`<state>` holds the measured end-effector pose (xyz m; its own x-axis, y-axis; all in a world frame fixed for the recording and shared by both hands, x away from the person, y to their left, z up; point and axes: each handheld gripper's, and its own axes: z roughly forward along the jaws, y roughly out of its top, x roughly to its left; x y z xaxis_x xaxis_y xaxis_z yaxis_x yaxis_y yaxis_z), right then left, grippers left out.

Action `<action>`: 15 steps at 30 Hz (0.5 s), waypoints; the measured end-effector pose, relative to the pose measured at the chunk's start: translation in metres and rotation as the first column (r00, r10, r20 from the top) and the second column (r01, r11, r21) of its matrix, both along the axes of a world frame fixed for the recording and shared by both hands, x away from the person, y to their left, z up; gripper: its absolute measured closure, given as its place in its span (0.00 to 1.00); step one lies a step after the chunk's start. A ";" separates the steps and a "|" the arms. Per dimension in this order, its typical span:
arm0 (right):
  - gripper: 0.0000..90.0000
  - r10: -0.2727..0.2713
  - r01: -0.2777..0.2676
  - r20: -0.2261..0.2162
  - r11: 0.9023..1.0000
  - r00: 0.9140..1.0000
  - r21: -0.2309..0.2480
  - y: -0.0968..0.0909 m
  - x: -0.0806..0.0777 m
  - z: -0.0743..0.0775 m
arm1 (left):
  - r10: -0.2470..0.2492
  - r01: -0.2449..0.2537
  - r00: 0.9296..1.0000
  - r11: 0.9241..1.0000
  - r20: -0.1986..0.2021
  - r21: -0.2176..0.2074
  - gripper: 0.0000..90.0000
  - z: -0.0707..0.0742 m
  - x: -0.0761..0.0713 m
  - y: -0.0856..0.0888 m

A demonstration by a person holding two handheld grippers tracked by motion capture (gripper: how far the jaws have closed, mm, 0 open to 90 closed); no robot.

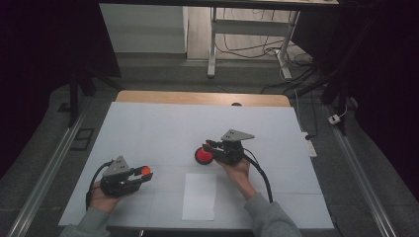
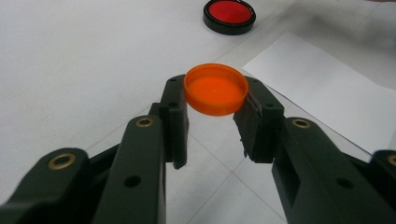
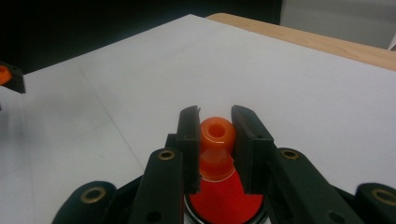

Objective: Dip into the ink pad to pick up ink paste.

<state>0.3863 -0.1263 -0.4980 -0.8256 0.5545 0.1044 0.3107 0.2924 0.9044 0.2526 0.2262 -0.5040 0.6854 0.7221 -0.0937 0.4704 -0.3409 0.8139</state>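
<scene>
Left tongs clamping an orange cap near the desk's front left corner; right tongs pinching an orange bottle neck, hiding the red bottle's body mid-desk. No readable labels.

Standing on a grey floor, with a white covering lying over most of the table and bare wood showing along the far edge. Resting near the front edge, a separate white sheet of paper. Running along both sides, metal rails. Standing beyond, a white cabinet and a white desk frame, with dark cables trailing across the floor beneath. Lying at the right, a white power strip and a small white plug. Falling into darkness at both sides; lighting dim overall.
</scene>
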 end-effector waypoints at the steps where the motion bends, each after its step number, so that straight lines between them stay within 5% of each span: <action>1: 0.81 0.004 -0.004 0.000 1.000 1.000 0.001 -0.001 -0.002 0.001 | 0.000 0.000 1.000 1.000 0.000 0.000 0.72 0.000 0.000 0.000; 15: 0.81 0.012 -0.012 0.022 1.000 1.000 0.009 -0.020 -0.024 0.014 | 0.002 -0.002 1.000 1.000 0.000 0.000 0.72 0.000 0.000 0.000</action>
<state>0.3627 -0.1468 -0.4840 -0.8344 0.5436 0.0910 0.2872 0.2879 0.9136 0.2529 0.2258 -0.5043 0.6843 0.7231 -0.0940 0.4710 -0.3399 0.8140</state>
